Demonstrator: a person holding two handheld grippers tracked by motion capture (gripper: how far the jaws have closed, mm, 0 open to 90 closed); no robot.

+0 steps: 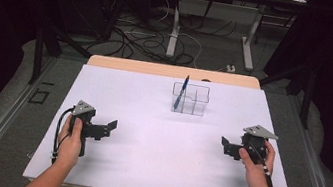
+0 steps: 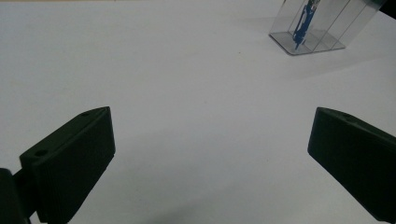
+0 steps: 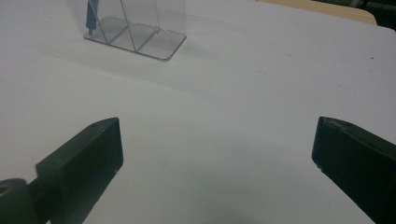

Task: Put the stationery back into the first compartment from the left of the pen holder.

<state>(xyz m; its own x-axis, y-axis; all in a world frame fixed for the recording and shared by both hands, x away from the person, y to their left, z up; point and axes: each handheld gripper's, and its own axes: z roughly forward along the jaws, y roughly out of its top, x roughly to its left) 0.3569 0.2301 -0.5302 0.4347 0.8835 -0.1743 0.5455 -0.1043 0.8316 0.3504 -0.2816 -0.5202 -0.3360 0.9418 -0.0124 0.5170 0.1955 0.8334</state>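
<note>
A clear plastic organiser [image 1: 190, 99] with several compartments stands upright at the far middle of the white table [image 1: 147, 141]. A blue pen [image 1: 182, 92] leans in its left compartment. My left gripper [image 1: 107, 128] rests low at the left, held by a hand, its jaws wide apart with nothing between them. My right gripper [image 1: 226, 147] sits at the right, also open and empty. In the left gripper view the organiser [image 2: 312, 28] and pen [image 2: 302, 21] lie at the upper right. In the right gripper view the organiser [image 3: 135, 28] and pen [image 3: 91, 16] lie at the upper left.
The white sheet covers a wooden table whose bare far edge [image 1: 173, 71] shows behind the organiser. Beyond it are table legs [image 1: 174, 29] and cables on the floor [image 1: 138, 36]. Dark curtains flank both sides.
</note>
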